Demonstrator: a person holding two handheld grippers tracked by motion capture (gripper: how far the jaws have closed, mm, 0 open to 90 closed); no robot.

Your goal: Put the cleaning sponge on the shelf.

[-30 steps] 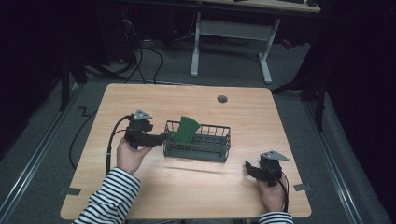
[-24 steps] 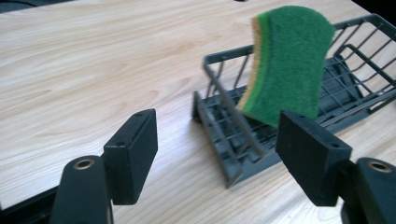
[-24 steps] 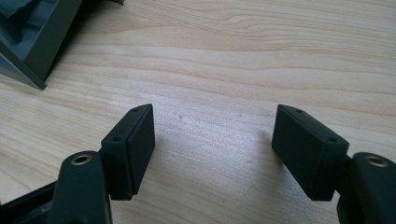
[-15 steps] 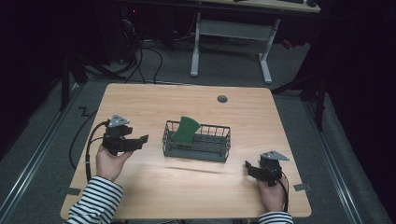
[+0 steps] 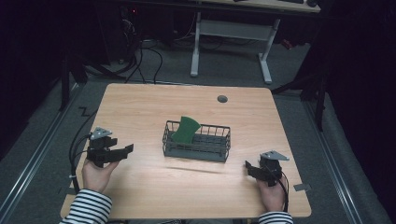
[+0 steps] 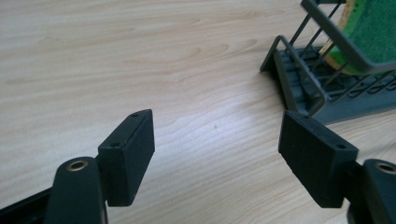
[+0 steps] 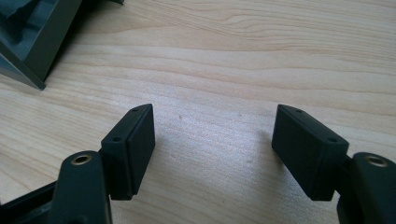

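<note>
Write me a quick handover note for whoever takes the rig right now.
Left gripper: open, empty, above the table left of the rack, apart from it.
Right gripper: open, empty, near the table's front right edge.
Sponge: green, standing tilted in the rack's left end, sticking out above the rim.
Done: sponge sits in the rack, nothing held.
Left: probably nothing but parking both grippers; check that the sponge stands steady.

Left tool (image 5: 122,150) held low at the person's left with jaws spread wide and empty, right tool (image 5: 250,166) at the person's right likewise gaping, both gripped by hands in striped sleeves (image 5: 88,208).
</note>
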